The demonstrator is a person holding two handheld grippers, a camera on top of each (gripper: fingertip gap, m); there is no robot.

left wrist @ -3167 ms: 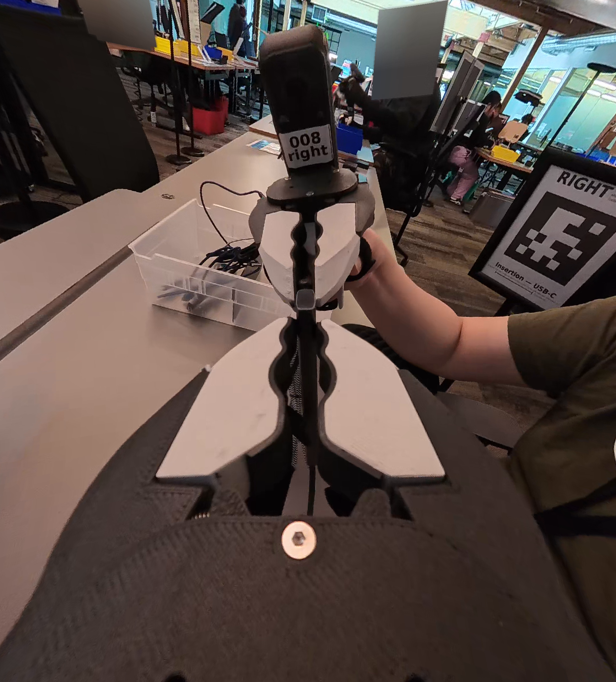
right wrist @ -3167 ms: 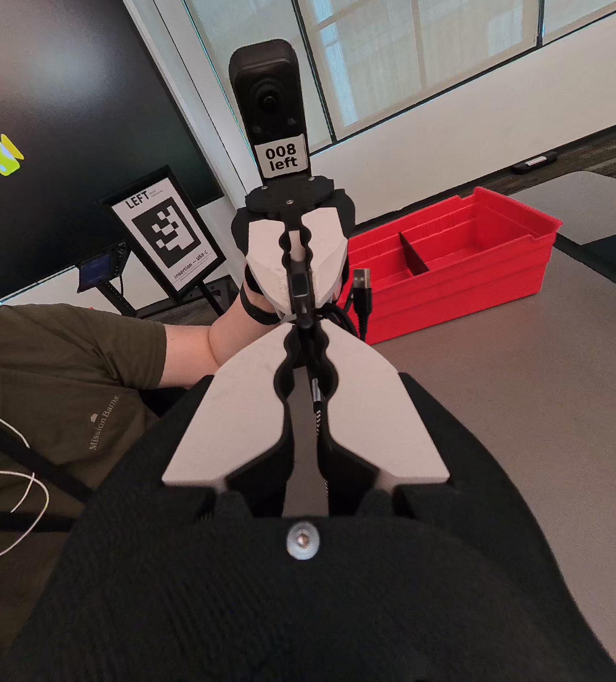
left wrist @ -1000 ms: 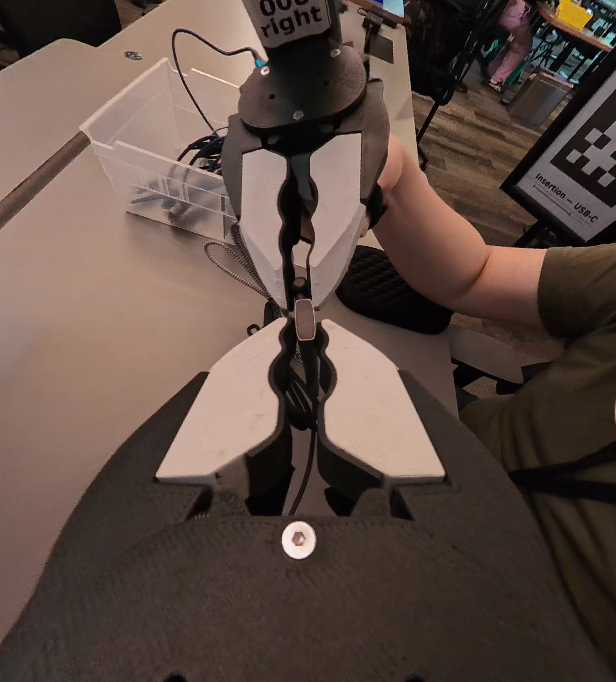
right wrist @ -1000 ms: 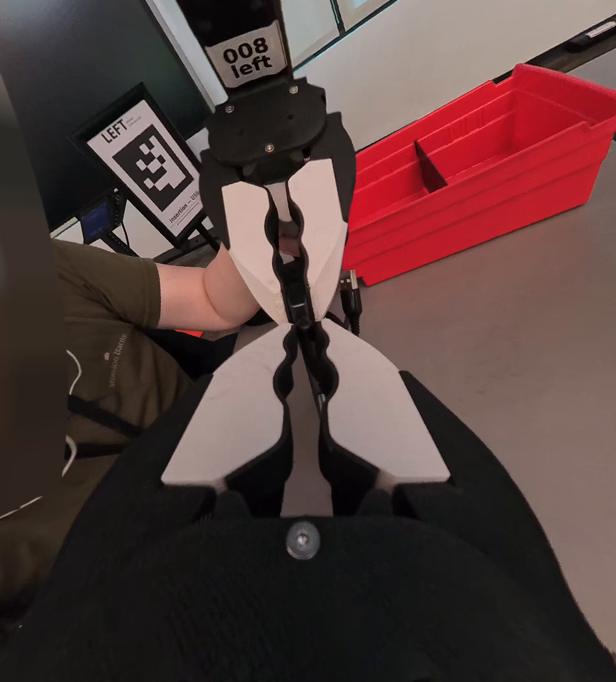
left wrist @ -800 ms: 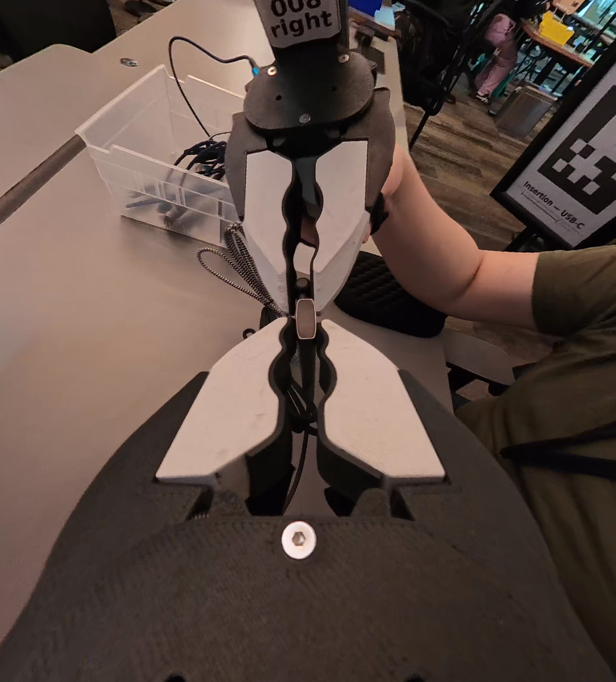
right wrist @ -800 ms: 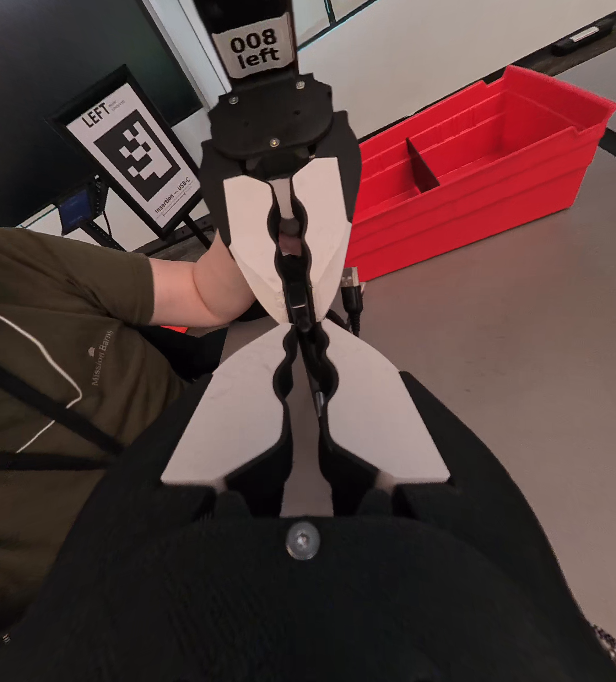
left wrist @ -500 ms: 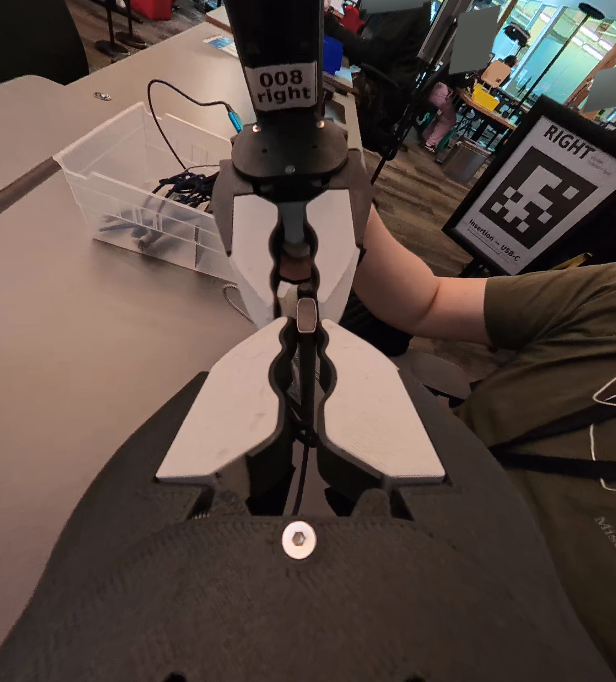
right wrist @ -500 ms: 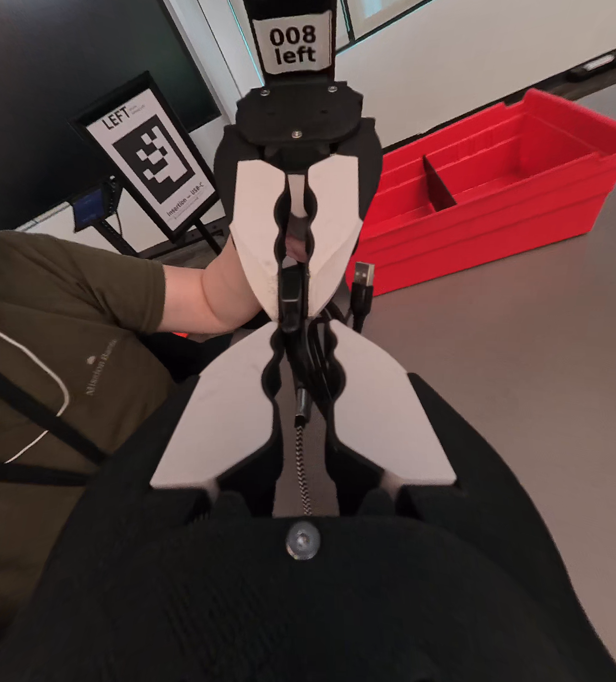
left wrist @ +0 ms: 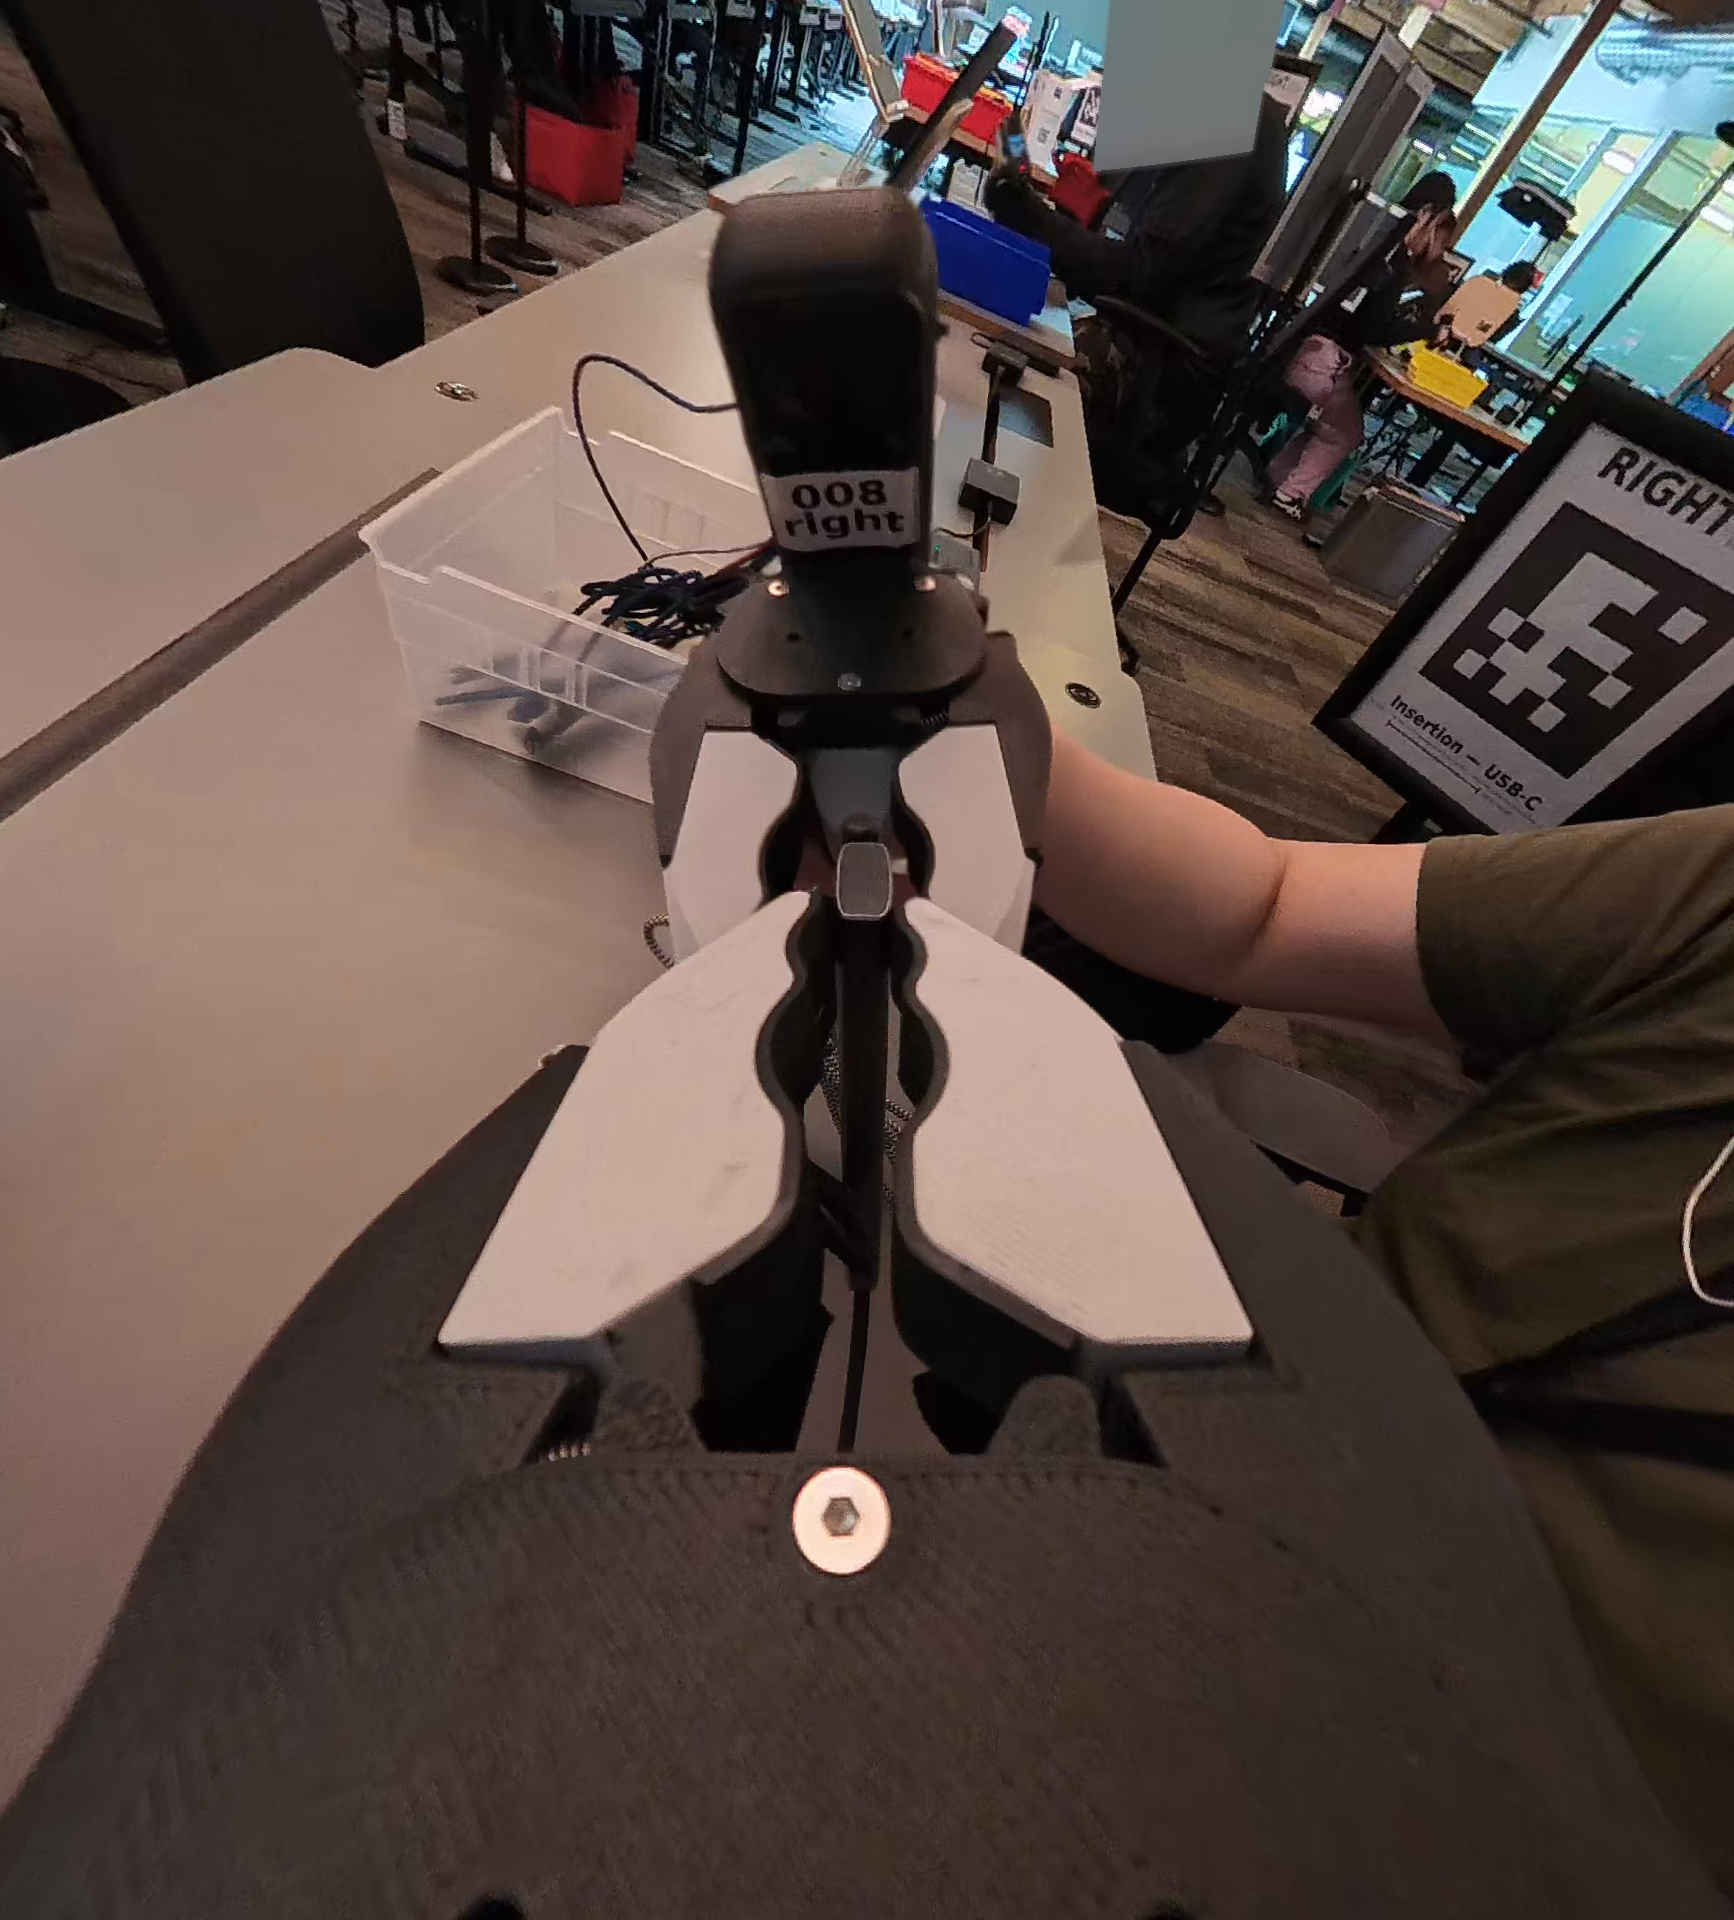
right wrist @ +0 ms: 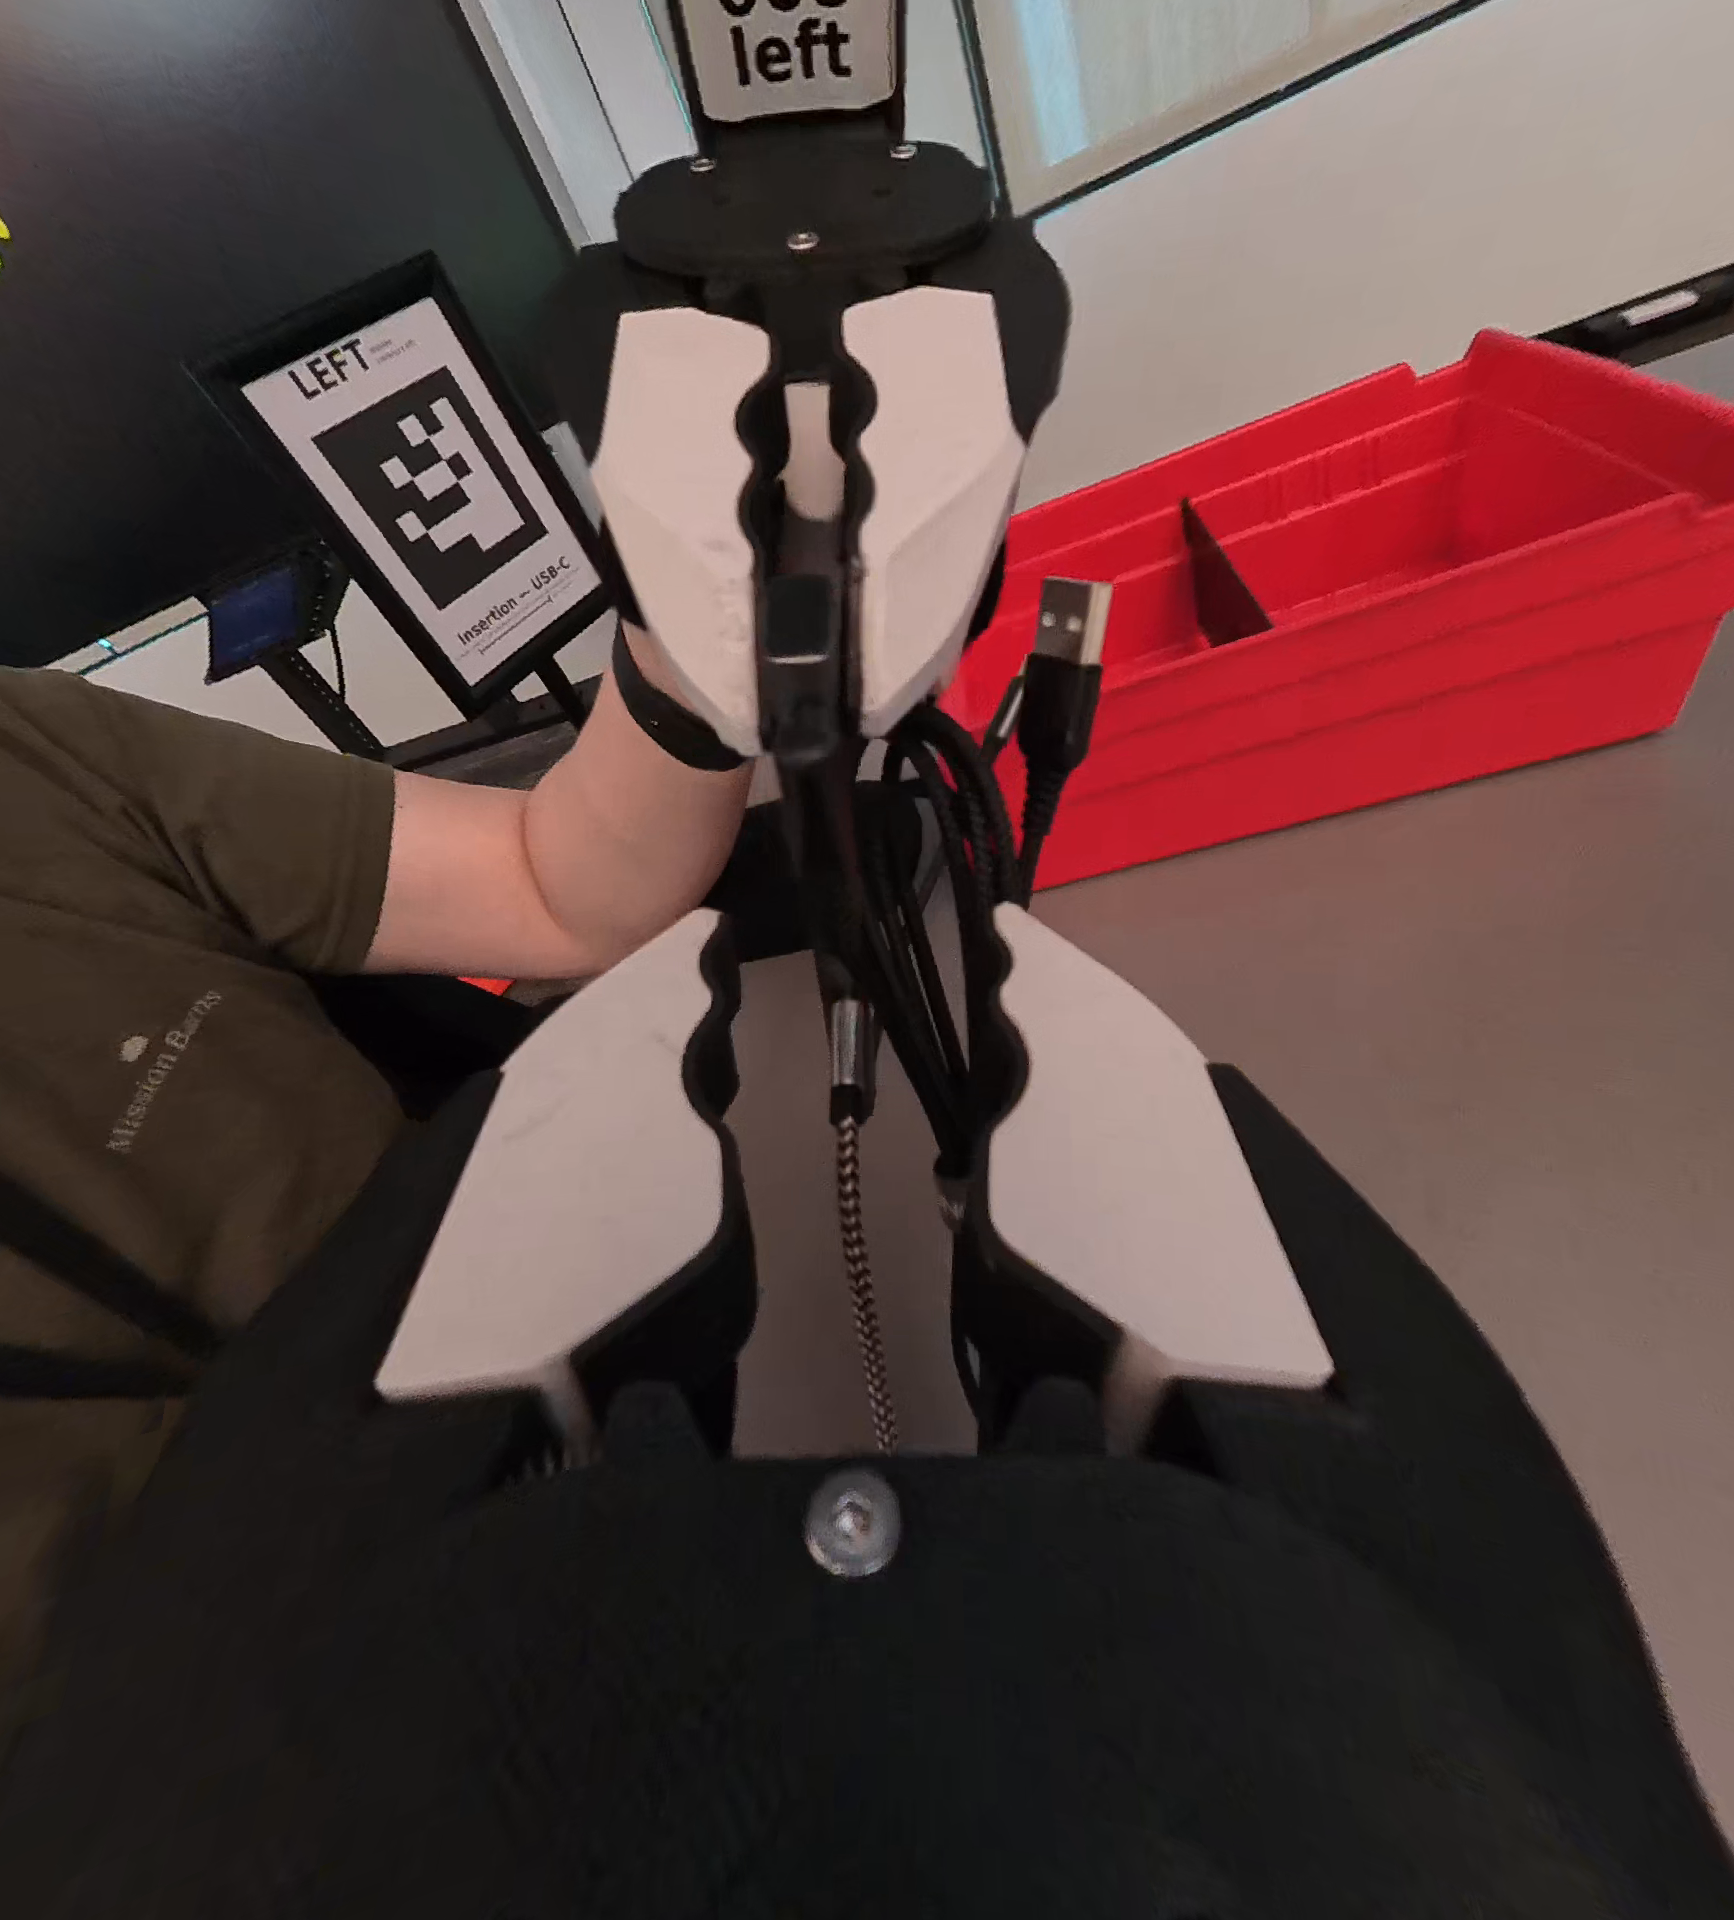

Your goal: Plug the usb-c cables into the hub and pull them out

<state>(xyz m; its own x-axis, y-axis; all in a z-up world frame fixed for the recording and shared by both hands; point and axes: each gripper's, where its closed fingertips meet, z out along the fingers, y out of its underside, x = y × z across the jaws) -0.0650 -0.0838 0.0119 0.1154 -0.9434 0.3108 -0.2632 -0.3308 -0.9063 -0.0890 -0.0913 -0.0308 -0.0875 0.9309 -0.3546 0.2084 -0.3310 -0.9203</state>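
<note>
My left gripper [left wrist: 861, 904] is shut on a thin dark hub [left wrist: 863, 878], whose grey end sticks out past the fingertips. In the right wrist view the left gripper [right wrist: 809, 727] holds the hub [right wrist: 801, 623] pointing at me. My right gripper [right wrist: 852, 925] is open. A braided USB-C cable [right wrist: 868, 1268] with a silver plug [right wrist: 847, 1044] hangs between its fingers, touching neither, in line with the hub's tip. I cannot tell whether the plug is seated. Black leads with a USB-A plug [right wrist: 1065, 634] dangle beside the hub. The right gripper [left wrist: 852, 821] faces my left one closely.
A clear bin [left wrist: 530, 613] with dark cables stands on the grey table [left wrist: 219, 935] at the back left. A red divided bin [right wrist: 1414, 623] stands at the right. Marker signs [left wrist: 1590, 644] [right wrist: 427, 488] stand off the table. The person's forearms [left wrist: 1206, 904] cross behind the grippers. There is about 5 cm between the tips of the two grippers.
My right gripper has opened and let go of the braided cable, which now hangs between its fingers. Both grippers tilted up. The left gripper stays shut on the hub.
</note>
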